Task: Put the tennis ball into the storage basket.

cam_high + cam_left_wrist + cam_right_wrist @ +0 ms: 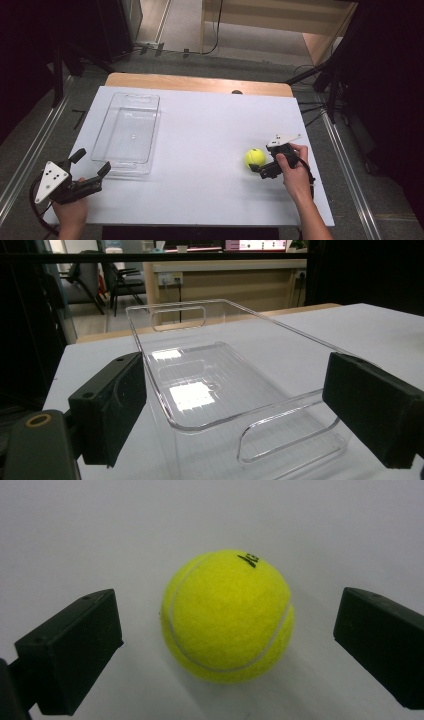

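A yellow tennis ball rests on the white table, right of centre. My right gripper is open right beside it, its jaws standing wide on either side of the ball without touching it. A clear plastic bin sits on the left part of the table with nothing in it. My left gripper is open at the bin's near end, its jaws wide on either side of the near rim with the cut-out handle, gripping nothing.
The table's wooden far edge shows beyond the white top. Dark stands and cables crowd the floor at the right and left. A wooden counter and chairs stand beyond the table in the left gripper view.
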{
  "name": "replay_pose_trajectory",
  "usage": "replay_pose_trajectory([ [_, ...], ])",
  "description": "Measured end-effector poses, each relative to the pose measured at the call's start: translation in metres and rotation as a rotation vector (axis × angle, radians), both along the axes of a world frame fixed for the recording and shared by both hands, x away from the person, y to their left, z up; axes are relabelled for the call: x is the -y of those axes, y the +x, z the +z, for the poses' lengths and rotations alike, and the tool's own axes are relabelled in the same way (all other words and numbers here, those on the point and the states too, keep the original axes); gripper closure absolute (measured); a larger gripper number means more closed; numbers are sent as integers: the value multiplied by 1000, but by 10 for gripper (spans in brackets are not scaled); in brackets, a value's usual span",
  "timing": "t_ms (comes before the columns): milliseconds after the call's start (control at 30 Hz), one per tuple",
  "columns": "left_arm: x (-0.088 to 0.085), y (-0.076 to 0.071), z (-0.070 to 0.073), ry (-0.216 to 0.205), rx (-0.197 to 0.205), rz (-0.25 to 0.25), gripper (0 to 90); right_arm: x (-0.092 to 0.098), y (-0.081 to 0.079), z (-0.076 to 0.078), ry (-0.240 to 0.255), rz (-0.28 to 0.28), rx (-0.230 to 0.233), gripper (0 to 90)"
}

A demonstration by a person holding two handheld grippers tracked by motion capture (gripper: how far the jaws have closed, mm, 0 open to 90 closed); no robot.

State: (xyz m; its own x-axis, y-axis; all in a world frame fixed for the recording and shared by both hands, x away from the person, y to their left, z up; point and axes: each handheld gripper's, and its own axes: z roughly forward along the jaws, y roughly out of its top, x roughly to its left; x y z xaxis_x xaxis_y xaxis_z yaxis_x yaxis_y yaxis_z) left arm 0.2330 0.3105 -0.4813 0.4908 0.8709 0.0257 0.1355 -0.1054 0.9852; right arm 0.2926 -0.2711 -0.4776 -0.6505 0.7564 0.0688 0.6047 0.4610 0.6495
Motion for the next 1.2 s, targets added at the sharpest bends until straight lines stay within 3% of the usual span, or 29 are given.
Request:
replay_pose_trajectory([
  [567,0,0,0,-6,-1,-2,111,-11,14,-3,-90,34,-115,0],
  [1200,0,0,0,-8,0,-5,111,-23,25,-6,-167,80,-173,0],
])
